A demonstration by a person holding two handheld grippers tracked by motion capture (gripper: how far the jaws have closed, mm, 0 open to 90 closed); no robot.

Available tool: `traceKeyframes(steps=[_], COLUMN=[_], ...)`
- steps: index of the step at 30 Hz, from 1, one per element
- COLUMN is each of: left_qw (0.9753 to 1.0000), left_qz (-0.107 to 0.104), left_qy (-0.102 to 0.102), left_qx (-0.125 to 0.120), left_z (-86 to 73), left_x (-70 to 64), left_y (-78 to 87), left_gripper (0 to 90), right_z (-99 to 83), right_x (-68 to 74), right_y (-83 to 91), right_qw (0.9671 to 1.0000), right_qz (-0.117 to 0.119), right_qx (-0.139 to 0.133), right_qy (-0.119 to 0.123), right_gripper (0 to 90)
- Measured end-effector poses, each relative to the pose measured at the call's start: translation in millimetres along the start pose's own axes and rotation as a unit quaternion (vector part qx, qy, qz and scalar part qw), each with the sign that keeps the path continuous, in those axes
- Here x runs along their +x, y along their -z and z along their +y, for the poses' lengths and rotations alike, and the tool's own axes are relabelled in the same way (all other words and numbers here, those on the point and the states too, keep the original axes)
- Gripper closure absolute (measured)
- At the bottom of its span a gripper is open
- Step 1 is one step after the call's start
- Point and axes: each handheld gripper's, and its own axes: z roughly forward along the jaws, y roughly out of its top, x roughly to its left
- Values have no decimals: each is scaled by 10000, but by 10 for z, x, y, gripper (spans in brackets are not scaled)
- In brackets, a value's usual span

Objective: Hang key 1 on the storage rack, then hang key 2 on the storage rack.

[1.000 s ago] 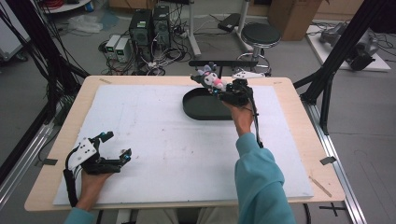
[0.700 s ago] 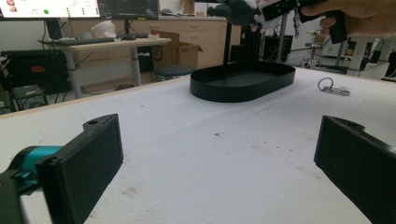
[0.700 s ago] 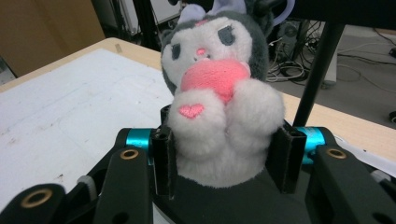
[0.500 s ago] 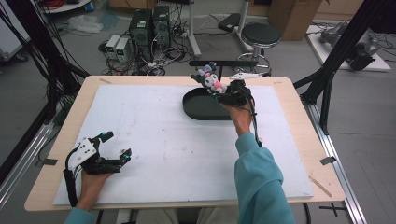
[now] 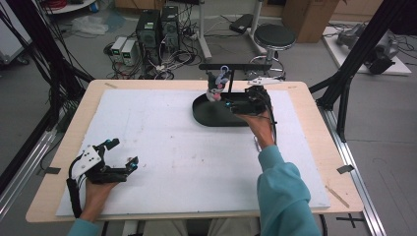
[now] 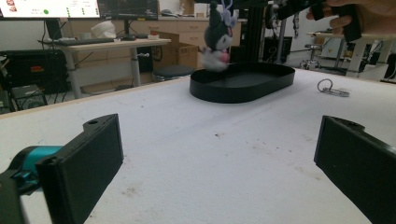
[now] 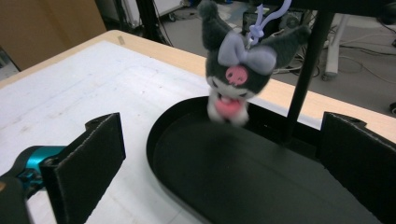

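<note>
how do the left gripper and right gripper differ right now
The left gripper sits low at the near left of the white mat, with nothing near its jaws. The right gripper is held at the far side over the black oval tray, facing the plush toy hanging from the black stand. Both are open and empty.
</note>
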Motion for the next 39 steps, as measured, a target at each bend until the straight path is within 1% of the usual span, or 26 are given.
traceKeyframes(steps=[4, 6, 8, 11, 14, 16, 18, 21, 23, 25, 28, 30, 31, 32, 34, 36, 38, 39], left_qw=[10000, 10000, 10000, 10000, 10000, 10000, 10000, 10000, 10000, 10000, 10000, 10000, 10000, 10000, 10000, 10000, 10000, 10000], left_qz=[3, 0, -3, -2, -6, -9, -9, -2, -6, -6, 8, 7, 9, 11, 4, 10, 18, 16], left_qy=[-5, -13, -16, -21, -14, -14, -4, -16, -18, -26, -20, -15, -17, -19, -30, -34, -19, -18], left_qx=[-5, -7, -13, -9, -16, -17, -20, -14, -15, -19, -19, -17, -16, -20, -22, -21, -27, -22], left_z=[0, 0, -1, 0, -1, -1, -1, -1, -1, 0, -1, 0, -1, -1, 0, 0, -1, -1], left_x=[0, -2, -2, -3, -2, -2, 0, -2, -3, -3, -4, -3, -4, -4, -5, -6, -5, -5], left_y=[2, 2, 1, 1, 1, 2, 1, 1, 1, 1, 2, 3, 3, 2, 2, 2, 3, 4], left_gripper=[17, 17, 17, 17, 17, 17, 17, 17, 17, 17, 17, 17, 17, 17, 17, 17, 17, 17], right_z=[-85, -144, -208, -319, -405, -487, -557, -656, -713, -769, -842, -879, -896, -908, -932, -953, -960, -959], right_x=[1, 0, 6, 22, 45, 84, 119, 146, 142, 132, 117, 98, 94, 79, 70, 66, 67, 63], right_y=[199, 304, 404, 545, 629, 695, 742, 800, 827, 854, 891, 905, 915, 918, 933, 947, 960, 965], right_qw=[9998, 9994, 9990, 9979, 9970, 9968, 9961, 9955, 9954, 9955, 9962, 9962, 9966, 9965, 9969, 9970, 9972, 9969], right_qz=[159, 219, 303, 386, 475, 518, 481, 470, 519, 489, 493, 477, 482, 461, 455, 438, 435, 432], right_qx=[-136, -235, -276, -413, -482, -469, -522, -570, -579, -604, -539, -549, -510, -532, -525, -526, -489, -528], right_qy=[61, 131, 157, 313, 363, 394, 527, 598, 562, 541, 476, 487, 440, 456, 380, 353, 355, 390], right_gripper=[6, 6, 6, 6, 6, 6, 6, 7, 6, 7, 7, 7, 6, 7, 7, 7, 7, 7])
